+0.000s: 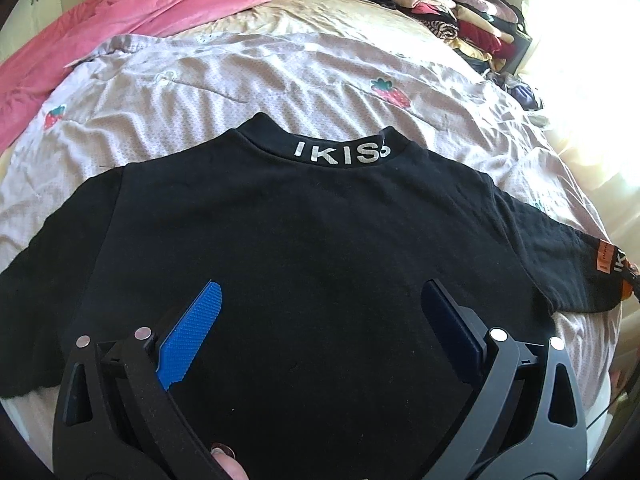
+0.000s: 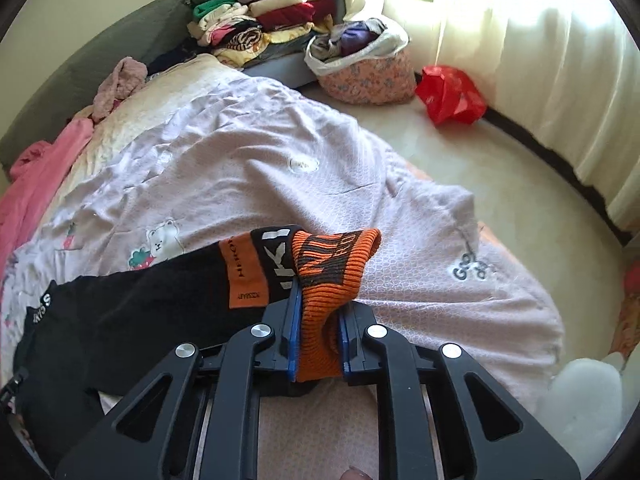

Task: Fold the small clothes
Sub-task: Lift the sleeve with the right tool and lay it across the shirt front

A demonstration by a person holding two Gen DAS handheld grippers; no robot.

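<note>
A black long-sleeved top (image 1: 304, 240) with a white-lettered collar lies spread flat on the bed, collar away from me. My left gripper (image 1: 320, 300) is open and empty, hovering over the middle of its body. My right gripper (image 2: 320, 300) is shut on the orange ribbed cuff (image 2: 332, 268) of the top's right sleeve (image 2: 140, 304), holding it stretched out to the side. The same sleeve end shows at the right edge of the left wrist view (image 1: 608, 268).
The top rests on a pale quilt with strawberry prints (image 1: 280, 76). A pink garment (image 1: 120, 20) lies at the far left. Stacks of folded clothes (image 2: 264, 20) sit at the bed's far end. On the floor stand a floral basket (image 2: 368, 68) and a red bag (image 2: 448, 92).
</note>
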